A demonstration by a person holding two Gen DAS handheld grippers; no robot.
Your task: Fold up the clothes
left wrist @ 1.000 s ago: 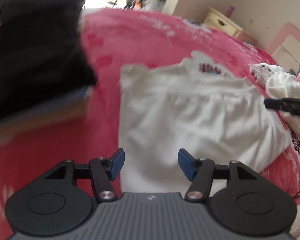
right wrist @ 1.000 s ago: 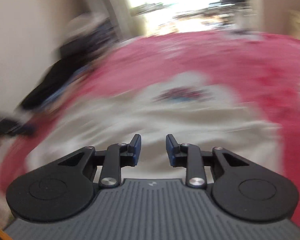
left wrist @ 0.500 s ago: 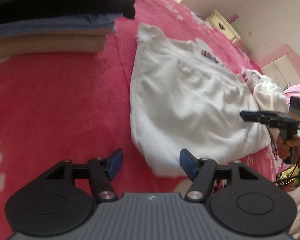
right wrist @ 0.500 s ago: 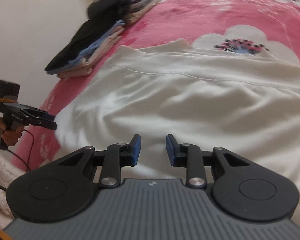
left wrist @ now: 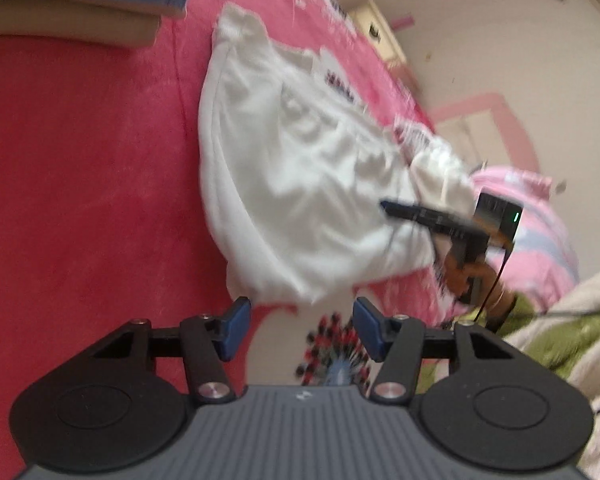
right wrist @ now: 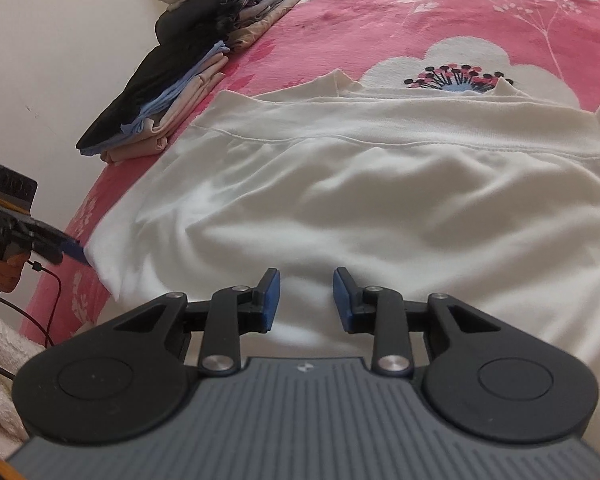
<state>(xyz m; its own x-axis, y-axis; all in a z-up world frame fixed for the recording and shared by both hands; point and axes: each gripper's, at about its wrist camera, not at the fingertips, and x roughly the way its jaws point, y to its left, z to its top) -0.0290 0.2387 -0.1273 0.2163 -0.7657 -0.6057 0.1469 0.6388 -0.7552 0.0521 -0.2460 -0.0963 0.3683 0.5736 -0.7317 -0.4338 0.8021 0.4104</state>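
I see the white garment (right wrist: 380,208) spread flat on the pink bed (right wrist: 380,28). My right hand-held gripper (right wrist: 306,296) hovers open over its near edge; my left hand-held gripper (left wrist: 300,328) is open just beside its corner.

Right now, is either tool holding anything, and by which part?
Nothing is held. The left tool is open just short of the white garment; the right tool is open over it.

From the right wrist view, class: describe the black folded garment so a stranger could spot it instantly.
Start at the pink floral blanket. Near the wall stands a stack of folded clothes. The black garment tops it, above light-blue and beige layers.
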